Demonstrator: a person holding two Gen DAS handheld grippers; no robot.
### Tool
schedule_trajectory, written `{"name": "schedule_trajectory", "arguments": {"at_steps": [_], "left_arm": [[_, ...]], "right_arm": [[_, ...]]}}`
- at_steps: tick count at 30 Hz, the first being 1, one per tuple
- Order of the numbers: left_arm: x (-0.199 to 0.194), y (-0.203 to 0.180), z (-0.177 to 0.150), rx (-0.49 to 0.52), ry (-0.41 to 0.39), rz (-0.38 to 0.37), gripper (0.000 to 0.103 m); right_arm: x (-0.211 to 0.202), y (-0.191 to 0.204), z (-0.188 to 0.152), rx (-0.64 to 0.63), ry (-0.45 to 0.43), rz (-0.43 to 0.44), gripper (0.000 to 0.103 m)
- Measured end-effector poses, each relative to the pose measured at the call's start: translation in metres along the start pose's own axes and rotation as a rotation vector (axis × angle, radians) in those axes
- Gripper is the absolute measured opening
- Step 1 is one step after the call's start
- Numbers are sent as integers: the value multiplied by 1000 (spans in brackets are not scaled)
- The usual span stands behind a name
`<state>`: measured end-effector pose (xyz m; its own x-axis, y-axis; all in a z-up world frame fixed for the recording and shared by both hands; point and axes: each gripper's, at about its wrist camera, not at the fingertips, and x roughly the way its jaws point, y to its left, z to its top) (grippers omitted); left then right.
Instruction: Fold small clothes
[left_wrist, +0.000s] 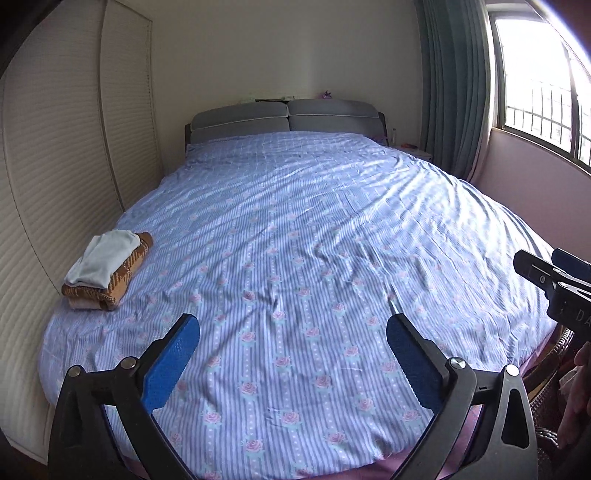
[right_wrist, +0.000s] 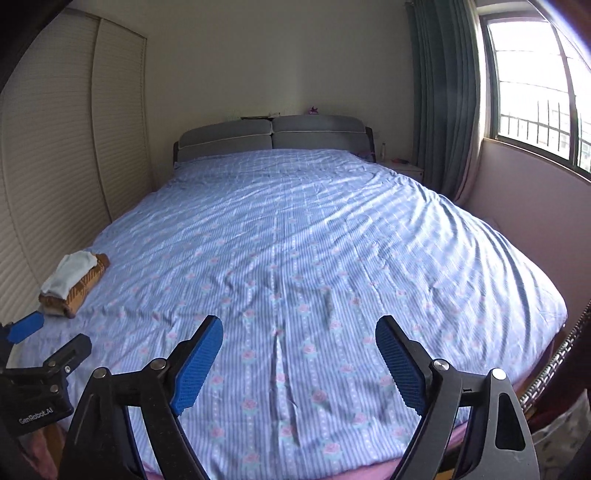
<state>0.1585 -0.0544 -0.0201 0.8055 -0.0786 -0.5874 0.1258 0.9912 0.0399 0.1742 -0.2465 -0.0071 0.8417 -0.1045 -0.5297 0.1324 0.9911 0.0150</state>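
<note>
A small stack of folded clothes (left_wrist: 107, 267), pale grey-white on top of brown patterned pieces, lies at the bed's near left edge; it also shows in the right wrist view (right_wrist: 74, 282). My left gripper (left_wrist: 293, 328) is open and empty above the foot of the bed, right of the stack. My right gripper (right_wrist: 299, 330) is open and empty, also over the foot of the bed. In the left wrist view the right gripper (left_wrist: 554, 275) shows at the right edge. In the right wrist view the left gripper (right_wrist: 48, 338) shows at the lower left.
The bed (left_wrist: 314, 229) has a blue striped floral cover and a grey headboard (left_wrist: 288, 116). A louvred wardrobe (left_wrist: 55, 147) lines the left side. A curtain (left_wrist: 454, 81), a window (left_wrist: 543, 88) and a nightstand (right_wrist: 404, 168) stand at the right. A wicker item (right_wrist: 554, 363) sits at the bed's near right corner.
</note>
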Motion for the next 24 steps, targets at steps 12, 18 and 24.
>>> {"name": "schedule_trajectory", "arguments": {"at_steps": [12,18,24], "left_arm": [[-44,13,-39,-69,-2,71,103],[-46,24,-49,-112,11,73,103],[-53,24,-46,-115,-6,71,103]], "right_arm": [[-53,-4,-22,-42,-40,49,91],[-60,4,-27,-54,-49,66,91],[-65,10,-29,-61,-47,80,91]]}}
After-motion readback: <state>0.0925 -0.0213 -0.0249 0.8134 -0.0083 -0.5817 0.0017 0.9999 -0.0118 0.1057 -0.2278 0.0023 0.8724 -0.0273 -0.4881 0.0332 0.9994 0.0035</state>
